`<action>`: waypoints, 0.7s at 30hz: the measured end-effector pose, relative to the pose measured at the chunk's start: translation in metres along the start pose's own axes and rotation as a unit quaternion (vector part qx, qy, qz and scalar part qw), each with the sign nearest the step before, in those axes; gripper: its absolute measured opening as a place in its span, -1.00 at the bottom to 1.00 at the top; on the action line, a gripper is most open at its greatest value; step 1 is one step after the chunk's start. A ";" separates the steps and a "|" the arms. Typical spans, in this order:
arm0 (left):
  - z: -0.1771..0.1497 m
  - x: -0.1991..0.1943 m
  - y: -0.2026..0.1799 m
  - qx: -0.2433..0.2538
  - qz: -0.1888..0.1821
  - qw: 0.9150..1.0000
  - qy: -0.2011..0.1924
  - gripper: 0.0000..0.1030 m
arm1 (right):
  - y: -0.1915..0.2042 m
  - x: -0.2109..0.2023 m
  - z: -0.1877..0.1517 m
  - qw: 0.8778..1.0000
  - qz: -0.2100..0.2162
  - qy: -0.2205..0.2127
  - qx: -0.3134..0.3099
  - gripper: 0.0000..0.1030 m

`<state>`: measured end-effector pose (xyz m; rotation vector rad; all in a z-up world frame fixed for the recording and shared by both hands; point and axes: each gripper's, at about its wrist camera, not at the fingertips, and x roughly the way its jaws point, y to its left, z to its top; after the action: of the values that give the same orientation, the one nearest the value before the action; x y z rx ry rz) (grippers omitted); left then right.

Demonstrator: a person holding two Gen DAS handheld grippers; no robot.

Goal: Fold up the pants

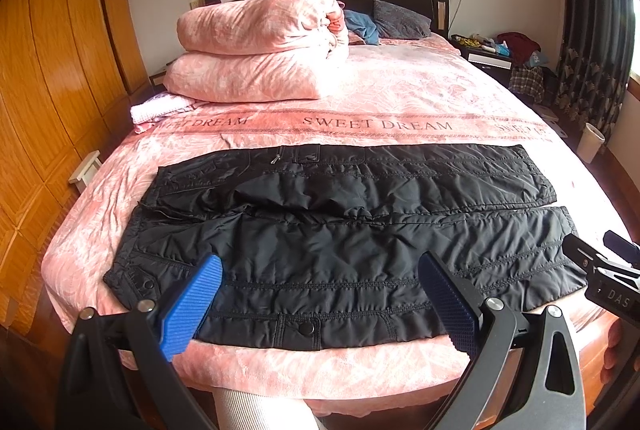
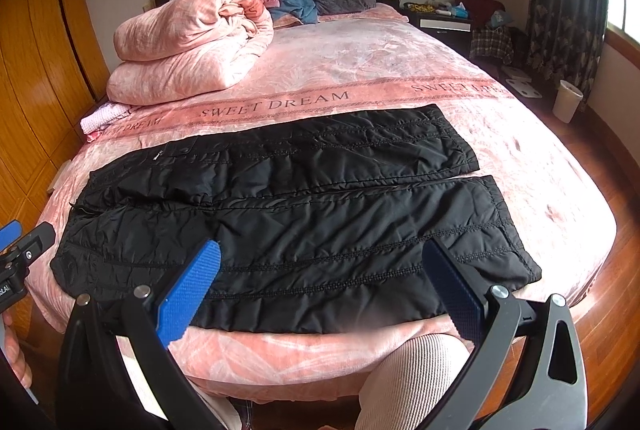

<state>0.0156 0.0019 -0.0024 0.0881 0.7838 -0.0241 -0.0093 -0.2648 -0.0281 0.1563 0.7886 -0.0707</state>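
Item: pants [image 1: 352, 230], black, quilted, shiny shell with stitched bands; snap buttons and a small zip near the waist. Location: laid flat across the foot of the bed [image 1: 400, 90], waist toward the left, both legs side by side running right, the near leg along the bed's edge.

Handling, judged: padded and soft, light for its bulk, likely slippery; puffy layers may spring open after a fold. Best purchase appears to be the waistband corner at left and the hem of the near leg at right, pinching through both layers.

Left gripper [image 1: 320, 304]: jaws wide apart, holding nothing, poised above the near edge toward the waist. Right gripper [image 2: 320, 294]: jaws wide apart, holding nothing, poised above the near leg toward its hem.

Writing: "SWEET DREAM" printed repeatedly on the band [image 1: 376, 124] of the pink bedcover; letters "DAS" on the right gripper's body, seen from the left wrist view. No brand legible on the pants.

Also present: folded pink quilt [image 1: 260, 42].
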 end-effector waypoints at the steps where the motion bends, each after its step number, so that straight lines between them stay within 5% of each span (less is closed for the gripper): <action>1: 0.000 0.000 0.000 0.000 0.000 1.000 0.000 0.93 | -0.001 0.000 0.001 1.000 0.001 -0.001 0.001 0.96; 17: 0.019 0.007 -0.007 0.006 0.000 1.000 0.012 0.93 | -0.001 0.021 0.008 1.000 0.011 0.012 -0.004 0.96; 21: 0.026 0.029 -0.004 0.002 -0.027 0.999 0.031 0.93 | -0.013 0.034 0.026 0.999 0.037 0.019 -0.011 0.96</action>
<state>0.0541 -0.0044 -0.0048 0.0713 0.8480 -0.0753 0.0307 -0.2820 -0.0358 0.1663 0.8198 0.0113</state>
